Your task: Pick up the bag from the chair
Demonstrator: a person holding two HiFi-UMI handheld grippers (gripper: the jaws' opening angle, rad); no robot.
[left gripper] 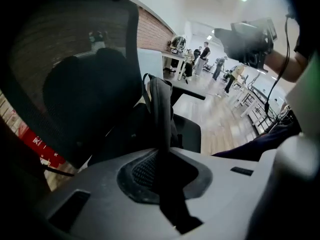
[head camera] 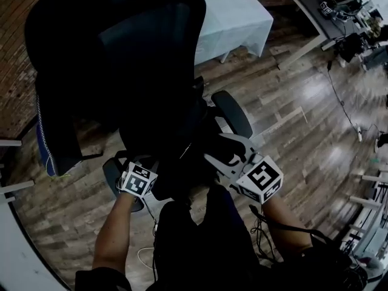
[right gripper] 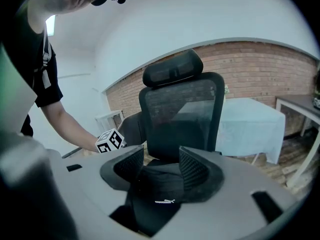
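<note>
A black office chair (head camera: 157, 71) stands right in front of me, its mesh back (right gripper: 180, 114) upright. The black bag (right gripper: 155, 194) hangs low between my two grippers, over the seat; in the head view it is lost in the dark. My left gripper (left gripper: 159, 170) is shut on the bag's black strap (left gripper: 161, 114), which runs up taut from the jaws. My right gripper (right gripper: 161, 170) is shut on the bag's black fabric, which carries a small white logo. Both marker cubes show in the head view, left (head camera: 138, 180) and right (head camera: 260, 179).
The chair's armrest (head camera: 233, 114) juts out beside the right gripper. A table under a pale cloth (head camera: 233, 17) stands behind the chair. A dark jacket (head camera: 54, 132) hangs at the left. Cables (head camera: 345, 108) trail over the wooden floor at the right. People (left gripper: 202, 59) stand far off.
</note>
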